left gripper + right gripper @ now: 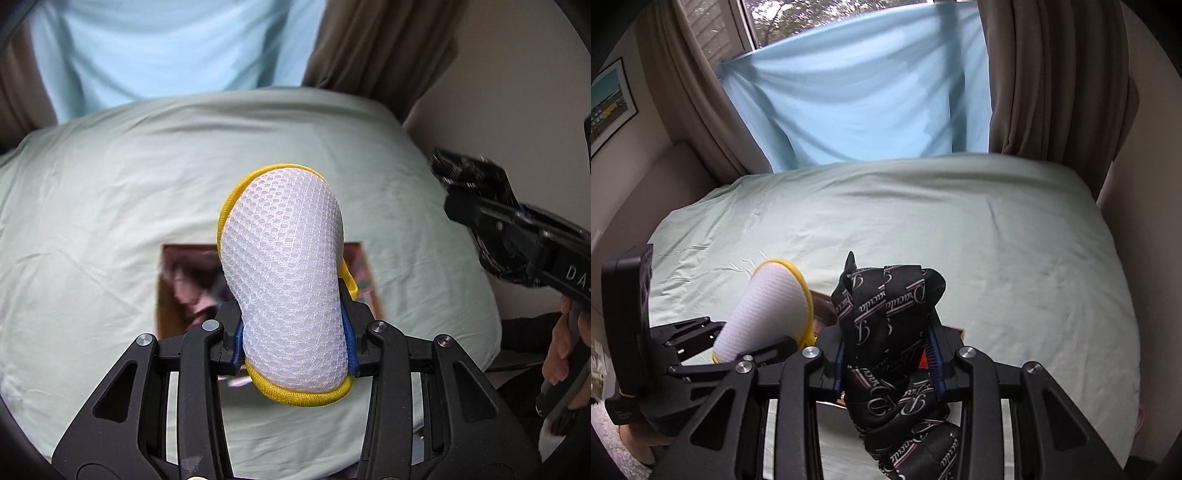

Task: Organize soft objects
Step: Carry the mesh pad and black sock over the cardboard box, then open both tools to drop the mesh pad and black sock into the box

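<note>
My left gripper is shut on a white mesh pad with yellow trim, held upright above the bed; the pad also shows in the right wrist view. My right gripper is shut on a black cloth with white script lettering, which stands up between the fingers and hangs down below them. The right gripper shows at the right of the left wrist view, and the left gripper at the lower left of the right wrist view. Both are held over the near part of the bed.
A pale green sheet covers the bed. A cardboard box with a printed picture lies on it under the grippers. A light blue cloth hangs over the window between brown curtains. Walls flank the bed.
</note>
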Action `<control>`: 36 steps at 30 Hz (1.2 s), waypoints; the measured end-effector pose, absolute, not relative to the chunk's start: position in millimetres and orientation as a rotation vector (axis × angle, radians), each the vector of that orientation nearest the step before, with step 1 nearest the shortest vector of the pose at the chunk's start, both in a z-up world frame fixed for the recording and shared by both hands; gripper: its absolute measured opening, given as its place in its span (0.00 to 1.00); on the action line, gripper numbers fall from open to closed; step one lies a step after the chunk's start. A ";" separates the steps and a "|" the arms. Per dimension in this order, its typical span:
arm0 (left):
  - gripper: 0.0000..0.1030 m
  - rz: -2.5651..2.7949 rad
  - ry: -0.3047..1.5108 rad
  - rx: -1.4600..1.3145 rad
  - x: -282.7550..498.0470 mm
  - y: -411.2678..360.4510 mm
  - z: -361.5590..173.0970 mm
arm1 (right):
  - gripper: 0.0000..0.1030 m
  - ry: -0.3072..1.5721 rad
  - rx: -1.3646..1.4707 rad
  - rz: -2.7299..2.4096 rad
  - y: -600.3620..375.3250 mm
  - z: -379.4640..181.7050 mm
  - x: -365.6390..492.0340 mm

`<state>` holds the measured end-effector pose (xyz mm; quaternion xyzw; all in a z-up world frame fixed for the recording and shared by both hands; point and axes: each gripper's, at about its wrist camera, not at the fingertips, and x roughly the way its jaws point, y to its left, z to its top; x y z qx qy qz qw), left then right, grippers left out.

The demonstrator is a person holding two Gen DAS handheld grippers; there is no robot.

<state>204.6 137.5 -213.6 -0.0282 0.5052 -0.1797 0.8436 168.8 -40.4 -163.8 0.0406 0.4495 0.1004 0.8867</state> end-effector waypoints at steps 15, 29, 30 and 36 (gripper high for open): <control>0.35 -0.352 1.240 -0.092 230.8 175.1 -302.4 | 0.31 1.190 0.159 0.129 -19.5 -274.8 200.2; 0.39 -0.383 1.384 0.018 250.7 129.4 -369.3 | 0.31 1.387 0.328 0.063 -50.1 -363.2 213.5; 0.40 -0.387 1.381 0.027 250.5 126.6 -369.5 | 0.31 1.391 0.341 0.067 -51.3 -364.6 213.2; 0.99 -0.326 1.321 0.119 245.2 120.6 -361.1 | 0.69 1.392 0.400 0.053 -55.1 -365.9 216.4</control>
